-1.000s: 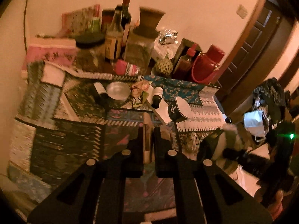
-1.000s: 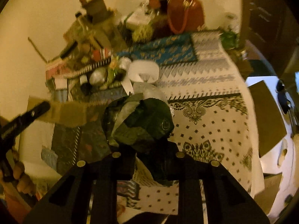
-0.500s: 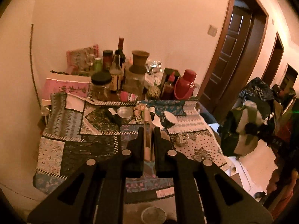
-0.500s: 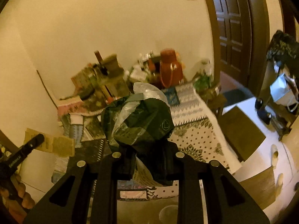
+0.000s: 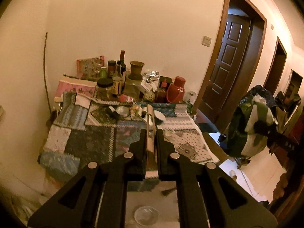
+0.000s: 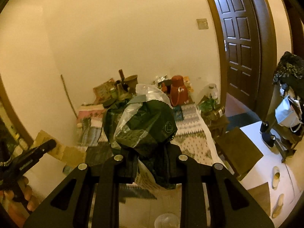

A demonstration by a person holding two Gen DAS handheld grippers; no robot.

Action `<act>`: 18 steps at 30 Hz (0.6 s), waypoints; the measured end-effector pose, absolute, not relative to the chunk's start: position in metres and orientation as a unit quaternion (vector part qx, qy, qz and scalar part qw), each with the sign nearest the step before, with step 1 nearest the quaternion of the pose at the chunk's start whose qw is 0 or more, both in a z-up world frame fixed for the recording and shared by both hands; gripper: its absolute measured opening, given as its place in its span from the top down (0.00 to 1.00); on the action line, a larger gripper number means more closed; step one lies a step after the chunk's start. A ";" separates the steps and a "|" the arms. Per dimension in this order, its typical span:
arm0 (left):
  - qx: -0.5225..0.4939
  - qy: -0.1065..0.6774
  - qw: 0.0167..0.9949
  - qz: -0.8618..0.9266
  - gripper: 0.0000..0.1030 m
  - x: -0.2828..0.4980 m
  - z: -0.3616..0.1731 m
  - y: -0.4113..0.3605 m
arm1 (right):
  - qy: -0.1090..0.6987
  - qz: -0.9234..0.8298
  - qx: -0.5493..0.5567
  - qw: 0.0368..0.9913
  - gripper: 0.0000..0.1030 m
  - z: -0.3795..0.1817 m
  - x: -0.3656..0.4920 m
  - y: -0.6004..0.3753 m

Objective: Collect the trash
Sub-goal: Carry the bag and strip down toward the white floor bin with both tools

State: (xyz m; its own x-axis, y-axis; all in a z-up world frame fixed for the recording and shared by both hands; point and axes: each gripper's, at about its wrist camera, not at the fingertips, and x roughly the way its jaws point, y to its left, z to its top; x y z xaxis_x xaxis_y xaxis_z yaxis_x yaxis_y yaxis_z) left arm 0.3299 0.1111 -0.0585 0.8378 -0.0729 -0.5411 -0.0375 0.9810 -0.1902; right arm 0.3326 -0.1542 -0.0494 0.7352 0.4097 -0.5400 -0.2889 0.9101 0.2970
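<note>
My left gripper [image 5: 151, 133] is shut on a flat tan piece of cardboard [image 5: 150, 129], held edge-on between the jaws, high above and back from the cloth-covered table [image 5: 91, 144]. The same cardboard [image 6: 62, 150] shows in the right wrist view at the left, with the left gripper [image 6: 51, 144] clamped on it. My right gripper [image 6: 150, 148] is shut on a dark green plastic trash bag [image 6: 144, 125] with clear plastic stuffed in it. That bag [image 5: 247, 131] hangs at the right in the left wrist view.
The table's far end holds bottles, jars [image 5: 103, 89], a red jug [image 5: 175, 90], a small white bowl [image 5: 158, 115] and a tin [image 5: 122, 111]. A dark wooden door [image 5: 228, 66] stands at the right. A clear lid [image 5: 145, 215] lies on the floor below. Slippers [image 6: 275, 176] lie on the white floor.
Both grippers have pulled back and up from the table, so it now looks smaller and farther. The cardboard and the bag stay held.
</note>
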 end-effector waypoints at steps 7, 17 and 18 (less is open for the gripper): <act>-0.106 0.304 0.946 -0.012 0.93 0.274 -0.072 0.047 | 0.344 0.210 0.072 0.912 0.81 -0.067 0.284 -0.193; -0.101 0.357 0.928 0.005 0.93 0.228 -0.103 0.005 | 0.407 0.230 0.064 0.882 0.80 -0.112 0.257 -0.216; -0.101 0.365 0.925 0.006 0.93 0.226 -0.109 0.003 | 0.412 0.231 0.064 0.879 0.80 -0.116 0.251 -0.216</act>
State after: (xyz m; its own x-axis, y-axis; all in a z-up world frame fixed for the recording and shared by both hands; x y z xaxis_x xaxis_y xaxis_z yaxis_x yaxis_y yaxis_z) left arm 0.2263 0.0032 -0.1089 0.7333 -0.0623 -0.6771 -0.0854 0.9795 -0.1825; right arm 0.2507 -0.2164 -0.1161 0.5527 0.4596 -0.6952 -0.3534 0.8847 0.3040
